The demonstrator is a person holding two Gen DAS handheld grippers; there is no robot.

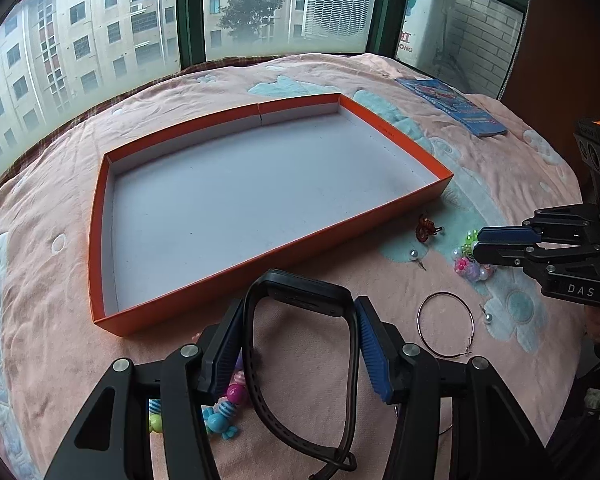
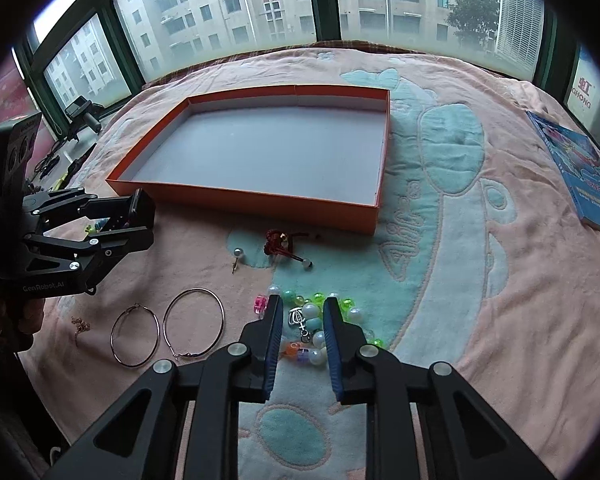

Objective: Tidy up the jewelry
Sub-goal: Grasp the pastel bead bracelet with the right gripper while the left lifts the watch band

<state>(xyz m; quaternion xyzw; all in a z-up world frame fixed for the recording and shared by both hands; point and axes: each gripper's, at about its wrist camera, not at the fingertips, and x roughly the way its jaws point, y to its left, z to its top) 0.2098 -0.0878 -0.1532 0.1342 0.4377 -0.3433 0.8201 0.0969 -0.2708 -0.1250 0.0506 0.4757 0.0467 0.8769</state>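
Observation:
My left gripper (image 1: 300, 304) is shut on a black wristwatch (image 1: 300, 360), its strap looped between the blue pads, just in front of the orange tray (image 1: 228, 276). The tray is shallow, with a white, bare floor. In the right wrist view the left gripper (image 2: 152, 220) hovers at the left with the watch (image 2: 136, 204) edge-on. My right gripper (image 2: 304, 304) points down at a beaded bracelet (image 2: 312, 314) of white, green and pink beads, and its pads close on the beads against the blanket. The left wrist view shows that right gripper (image 1: 477, 246) over the same bracelet (image 1: 470, 266).
On the pink blanket lie two hoop earrings (image 2: 194, 324) (image 2: 135, 336), a pearl earring (image 2: 238, 254), a red knotted piece (image 2: 278, 244), a thin chain (image 2: 80, 324) and a colourful bead string (image 1: 228, 404). A blue book (image 2: 576, 172) lies far right. Windows stand behind.

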